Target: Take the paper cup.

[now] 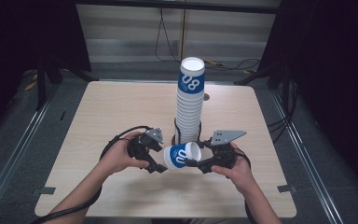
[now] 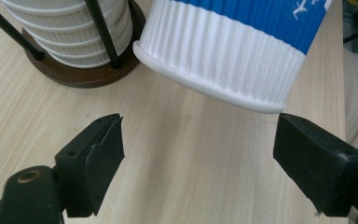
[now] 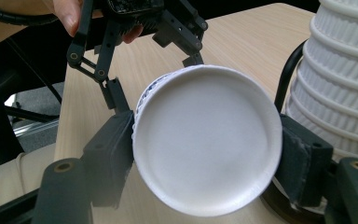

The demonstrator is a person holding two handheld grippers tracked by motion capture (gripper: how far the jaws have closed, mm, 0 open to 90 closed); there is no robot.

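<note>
**One cup off the stack, transfer pending**

The right claw (image 1: 200,161) clamps a single paper cup (image 1: 182,155) by its base, held on its side above the bench (image 1: 98,116). The left claw (image 1: 156,163) stands open at the cup's mouth, not touching. The cup's inside is hidden. The remaining stack (image 1: 189,102) stands nested in its wire holder (image 1: 176,135).

A cup (image 1: 182,156) lay sideways above the counter (image 1: 112,112), between the two hand-held grippers. The cup stack (image 1: 189,105) stood just behind it.
</note>
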